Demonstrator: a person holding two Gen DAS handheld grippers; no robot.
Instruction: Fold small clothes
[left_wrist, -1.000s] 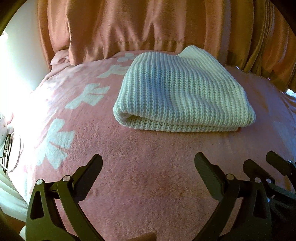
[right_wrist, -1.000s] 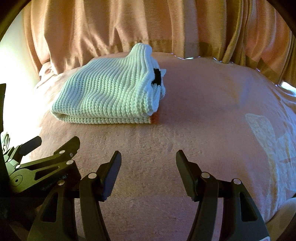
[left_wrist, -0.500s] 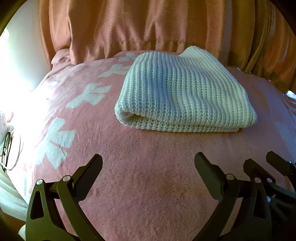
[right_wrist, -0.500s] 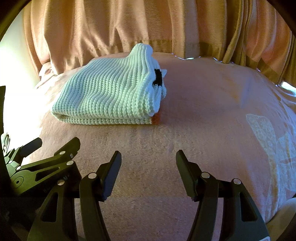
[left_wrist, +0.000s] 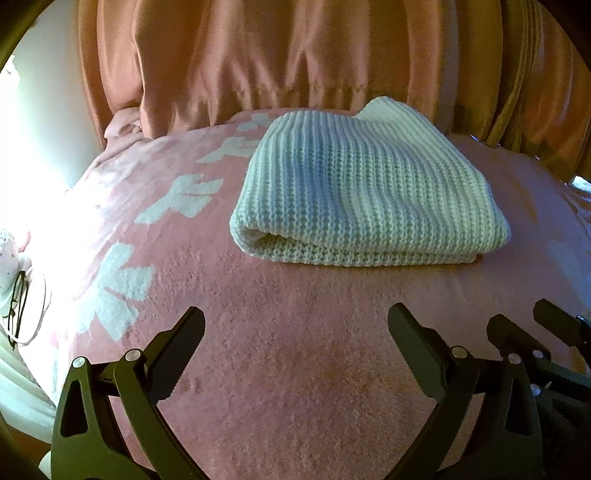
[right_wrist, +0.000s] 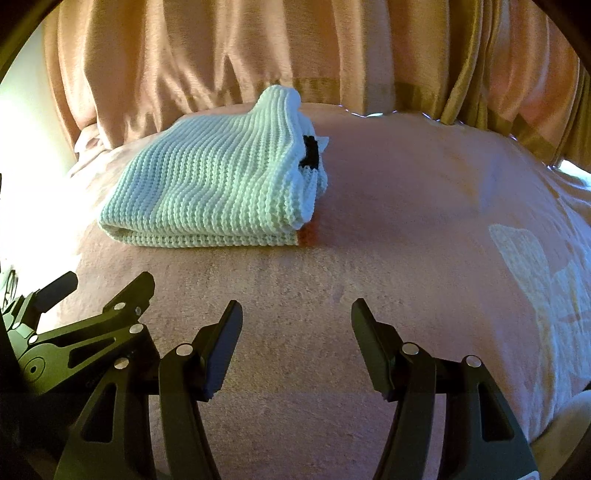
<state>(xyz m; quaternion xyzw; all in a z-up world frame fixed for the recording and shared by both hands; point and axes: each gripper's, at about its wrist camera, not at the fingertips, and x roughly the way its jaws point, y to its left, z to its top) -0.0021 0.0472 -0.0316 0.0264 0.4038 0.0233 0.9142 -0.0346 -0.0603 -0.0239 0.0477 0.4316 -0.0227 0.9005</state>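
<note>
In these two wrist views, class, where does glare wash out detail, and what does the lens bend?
Left wrist view: glare bleaches the pink blanket at its left edge. Right wrist view: the same at far left. Both bow the curtain; the knitted garment stays sharp.

A folded cream-white ribbed knit garment (left_wrist: 365, 195) lies on a pink fleece blanket with pale bow-like patterns (left_wrist: 288, 373), toward the far right. Near the camera, the black left gripper (left_wrist: 295, 328) hovers over bare blanket, jaws wide apart and empty. Part of the black right gripper (left_wrist: 532, 332) shows at the near right. Orange-brown curtains (left_wrist: 295, 55) hang behind.
</note>
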